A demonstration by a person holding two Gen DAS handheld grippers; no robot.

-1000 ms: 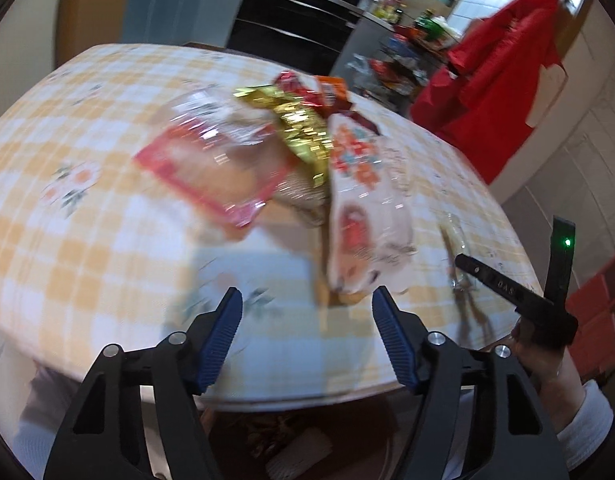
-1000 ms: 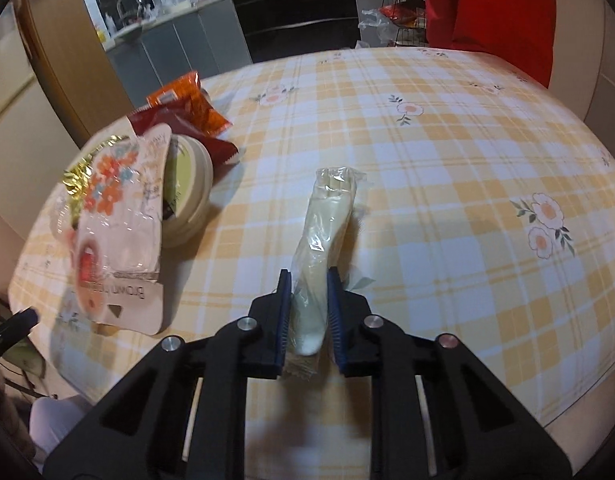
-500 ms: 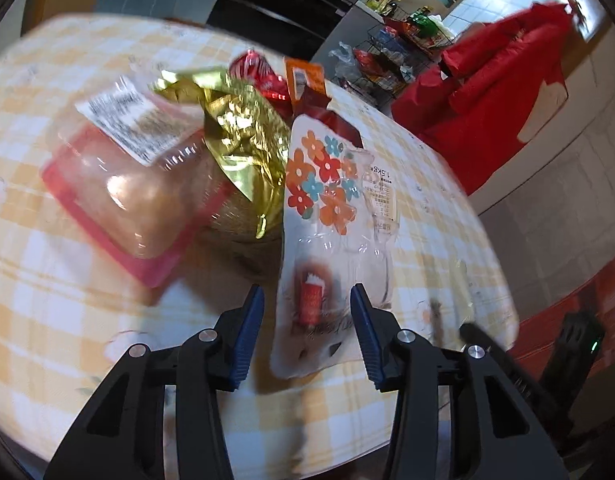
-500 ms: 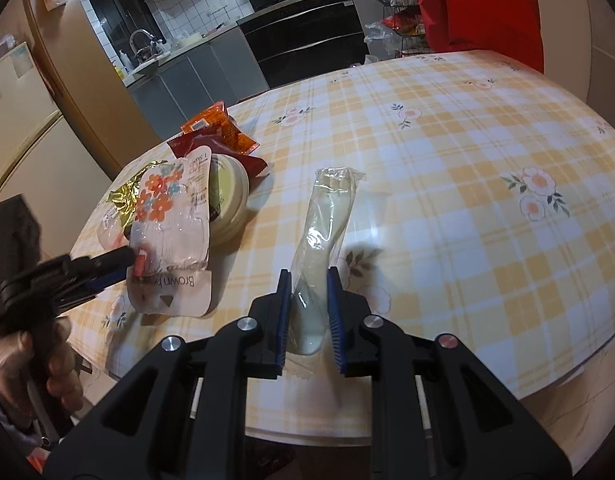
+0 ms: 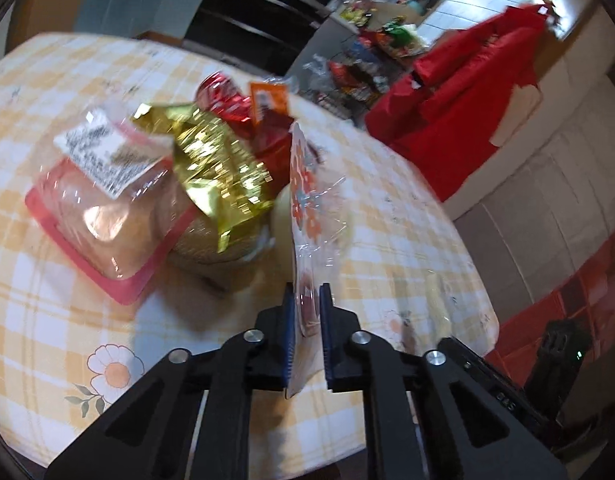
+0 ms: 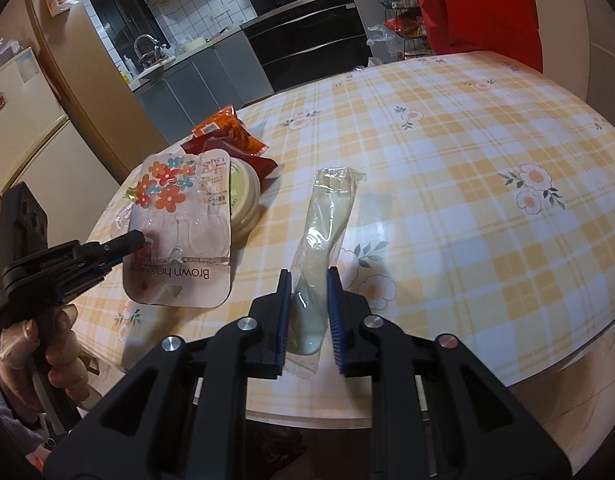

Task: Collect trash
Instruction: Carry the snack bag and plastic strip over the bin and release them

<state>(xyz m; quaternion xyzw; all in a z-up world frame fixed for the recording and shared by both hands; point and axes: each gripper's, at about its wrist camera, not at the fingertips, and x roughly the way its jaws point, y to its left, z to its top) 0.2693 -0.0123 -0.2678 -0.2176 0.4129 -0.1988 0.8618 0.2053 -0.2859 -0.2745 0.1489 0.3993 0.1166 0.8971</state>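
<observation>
Left claw (image 5: 307, 334) grips flowered blister pack (image 6: 179, 216), lifted on edge. Right claw (image 6: 309, 320) narrow, pinching clear wrapper (image 6: 327, 216) at tabletop (image 6: 487, 140) edge.

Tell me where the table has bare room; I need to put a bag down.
Bare checked cloth spreads right of the clear spoon wrapper to the far edge. Crowded left: flowered hook pack, round tub, red snack packets.
</observation>
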